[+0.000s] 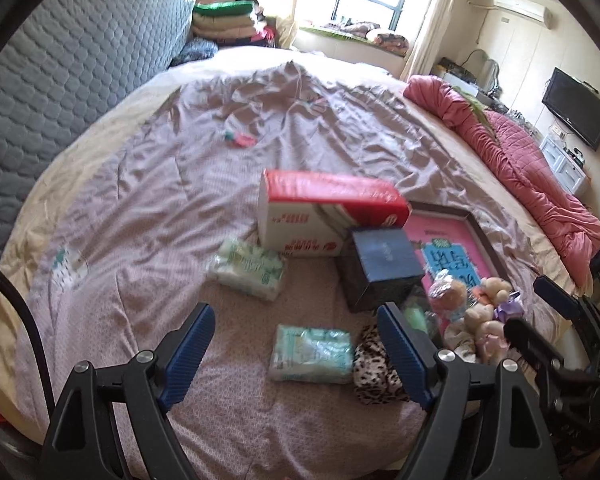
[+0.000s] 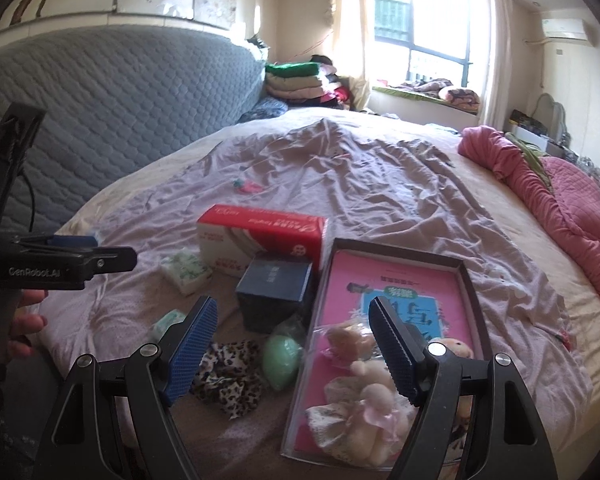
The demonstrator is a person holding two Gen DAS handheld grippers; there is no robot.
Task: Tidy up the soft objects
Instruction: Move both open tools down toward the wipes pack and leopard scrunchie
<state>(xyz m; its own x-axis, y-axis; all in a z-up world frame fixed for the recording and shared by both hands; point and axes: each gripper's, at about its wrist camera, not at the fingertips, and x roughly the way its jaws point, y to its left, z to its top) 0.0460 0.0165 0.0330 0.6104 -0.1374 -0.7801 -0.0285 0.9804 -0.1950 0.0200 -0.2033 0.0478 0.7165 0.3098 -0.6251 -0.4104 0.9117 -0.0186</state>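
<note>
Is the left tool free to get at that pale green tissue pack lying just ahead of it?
Probably yes: the left tool is open, holds nothing, and the tissue pack lies flat on the bed between its fingers' line, nothing covering it.

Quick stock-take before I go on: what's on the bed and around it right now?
tissue box: 1, red and white, mid-bed
dark box: 1, navy, in front of it
tray: 1, pink inside, right of the boxes
plush dolls: a few, cream and pink, in the tray
tissue packs: 2, pale green, left
leopard cloth: 1, near edge
green ball: 1, bagged
quilt: 1, pink, right
left claw: open
right claw: open
</note>
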